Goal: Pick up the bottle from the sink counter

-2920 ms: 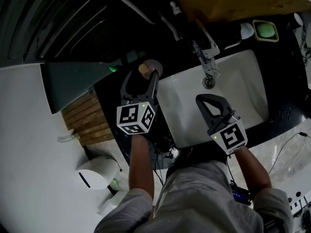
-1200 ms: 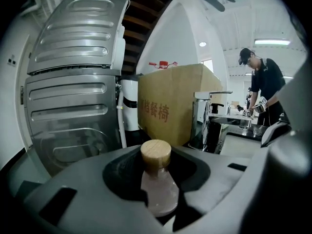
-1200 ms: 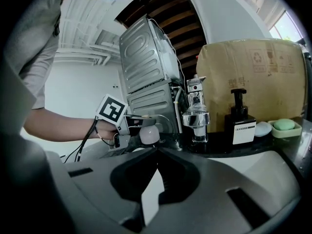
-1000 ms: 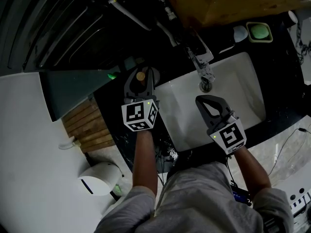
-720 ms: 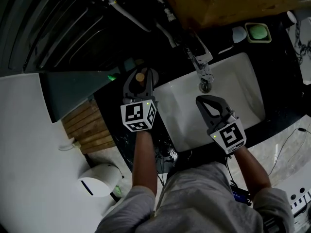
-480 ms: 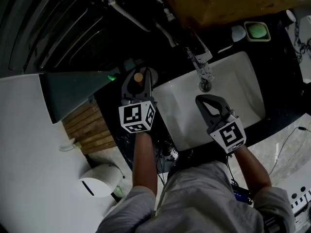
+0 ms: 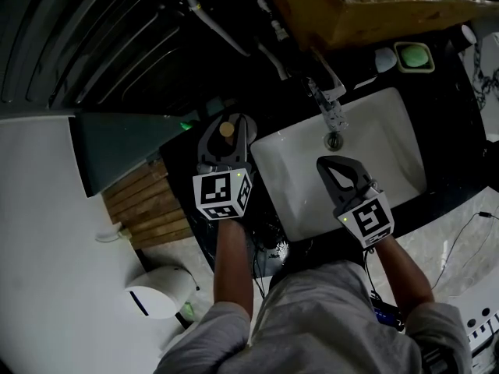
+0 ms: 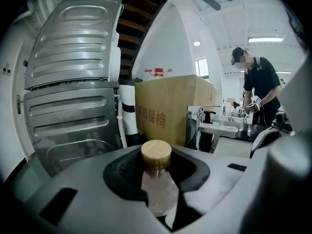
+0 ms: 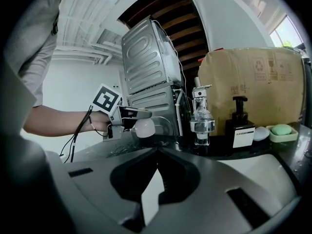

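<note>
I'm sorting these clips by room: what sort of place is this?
Probably a washroom counter: a white sink with a faucet, a pump soap bottle, and green soap in a dish.

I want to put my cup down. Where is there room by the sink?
The white basin is bare to the right of the right gripper. The counter behind it is crowded: faucet, dispenser, soap dish, box. The left gripper holds the bottle left of the basin.

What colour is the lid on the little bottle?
Pale wooden tan. The lid of the bottle shows best in the left gripper view.
</note>
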Action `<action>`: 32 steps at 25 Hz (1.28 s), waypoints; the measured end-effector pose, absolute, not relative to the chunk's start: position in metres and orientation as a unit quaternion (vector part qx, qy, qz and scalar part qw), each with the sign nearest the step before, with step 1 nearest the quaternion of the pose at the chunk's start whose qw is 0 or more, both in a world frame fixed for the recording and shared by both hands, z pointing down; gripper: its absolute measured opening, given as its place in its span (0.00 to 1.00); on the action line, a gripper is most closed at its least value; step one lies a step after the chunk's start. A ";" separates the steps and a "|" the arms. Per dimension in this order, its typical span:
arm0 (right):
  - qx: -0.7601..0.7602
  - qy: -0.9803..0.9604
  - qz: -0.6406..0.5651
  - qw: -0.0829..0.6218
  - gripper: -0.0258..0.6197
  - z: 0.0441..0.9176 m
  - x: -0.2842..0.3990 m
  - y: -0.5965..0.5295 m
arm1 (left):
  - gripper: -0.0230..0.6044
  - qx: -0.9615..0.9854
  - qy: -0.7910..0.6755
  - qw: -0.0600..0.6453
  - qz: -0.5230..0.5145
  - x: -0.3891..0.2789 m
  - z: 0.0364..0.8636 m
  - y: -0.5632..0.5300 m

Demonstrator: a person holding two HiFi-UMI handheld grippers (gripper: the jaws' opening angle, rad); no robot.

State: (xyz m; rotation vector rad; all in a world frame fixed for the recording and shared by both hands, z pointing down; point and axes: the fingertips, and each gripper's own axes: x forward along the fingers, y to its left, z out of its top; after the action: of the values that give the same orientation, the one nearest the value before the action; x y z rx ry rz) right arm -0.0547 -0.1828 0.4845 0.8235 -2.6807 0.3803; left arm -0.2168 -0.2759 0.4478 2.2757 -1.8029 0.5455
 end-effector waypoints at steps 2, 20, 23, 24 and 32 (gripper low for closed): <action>0.295 -0.932 0.148 0.150 0.05 0.483 -0.056 -0.179 | 0.24 0.767 -0.608 0.093 0.182 -0.216 0.442 -0.270; 0.332 -0.927 0.127 0.119 0.05 0.434 -0.072 -0.140 | 0.24 0.770 -0.616 0.074 0.150 -0.214 0.367 -0.192; 0.344 -0.925 0.120 0.112 0.05 0.427 -0.078 -0.136 | 0.24 0.769 -0.621 0.081 0.131 -0.218 0.360 -0.174; 0.346 -0.925 0.115 0.111 0.05 0.424 -0.082 -0.135 | 0.24 0.769 -0.621 0.082 0.128 -0.218 0.359 -0.169; 0.372 -0.918 0.097 0.100 0.05 0.402 -0.093 -0.119 | 0.24 0.776 -0.614 0.075 0.124 -0.219 0.350 -0.131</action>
State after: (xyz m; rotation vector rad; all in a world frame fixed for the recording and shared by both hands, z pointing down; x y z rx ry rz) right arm -0.0930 -0.1187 0.4023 1.1005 -2.7121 0.2877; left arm -0.2194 -0.1306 0.3497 2.3284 -1.8403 0.3721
